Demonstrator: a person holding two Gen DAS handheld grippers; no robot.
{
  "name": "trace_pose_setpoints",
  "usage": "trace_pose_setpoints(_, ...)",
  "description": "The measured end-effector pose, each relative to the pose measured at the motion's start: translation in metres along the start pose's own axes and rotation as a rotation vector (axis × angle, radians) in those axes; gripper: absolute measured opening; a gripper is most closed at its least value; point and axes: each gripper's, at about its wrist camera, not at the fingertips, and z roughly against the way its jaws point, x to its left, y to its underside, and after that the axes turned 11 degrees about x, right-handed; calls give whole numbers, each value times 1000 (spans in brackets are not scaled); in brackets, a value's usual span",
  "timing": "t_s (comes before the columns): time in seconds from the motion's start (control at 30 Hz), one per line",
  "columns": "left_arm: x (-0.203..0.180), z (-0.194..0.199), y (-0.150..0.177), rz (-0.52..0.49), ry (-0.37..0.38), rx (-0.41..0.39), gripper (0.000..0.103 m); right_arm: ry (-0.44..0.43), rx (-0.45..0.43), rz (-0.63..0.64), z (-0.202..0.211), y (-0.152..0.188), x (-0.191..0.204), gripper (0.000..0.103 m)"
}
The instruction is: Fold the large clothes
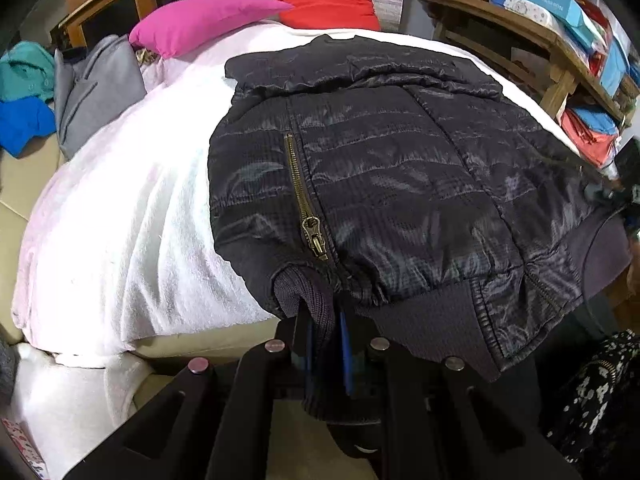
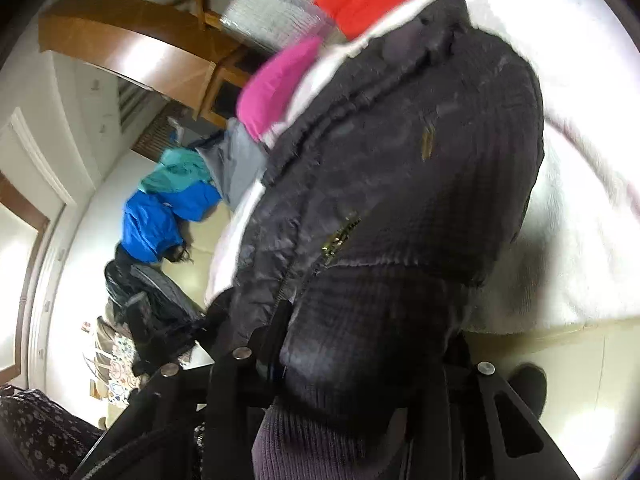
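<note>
In the left wrist view a white blanket (image 1: 132, 208) is covering the bed, with the dark quilted jacket (image 1: 392, 184) lying flat on it while your left gripper (image 1: 324, 344) is pinching its ribbed hem shut. In the right wrist view your right gripper (image 2: 360, 360) is bunching the hem's other end between its jaws, though blur hides whether they are pressing. You are probably starting the hem-to-collar fold; next, lift both corners evenly.

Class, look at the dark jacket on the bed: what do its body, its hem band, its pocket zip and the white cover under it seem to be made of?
Jacket body: thin synthetic shell, probably nylon; slight sheen, puffy quilted rows.
Hem band: ribbed knit, matte.
Pocket zip: metal, brass-coloured teeth and puller.
White cover: plush fleece or towelling, judging by the fuzzy nap.
</note>
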Motion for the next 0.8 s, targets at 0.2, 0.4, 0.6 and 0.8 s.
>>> trace_pose_setpoints(0.2,15,-12,6,66,138,44,17,-45,-31,14,1,2,2,54)
trace_pose_setpoints(0.4,34,11,1,151,273,-46,10,-59,-115,66,16,-5,27,28)
trace_pose_setpoints(0.6,52,41,-43,169,328,-106,10,-74,-180,142,30,-38,56,27)
trace_pose_setpoints(0.8,60,60,-131,116,303,-169,10,-90,-250,190,42,-108,75,26)
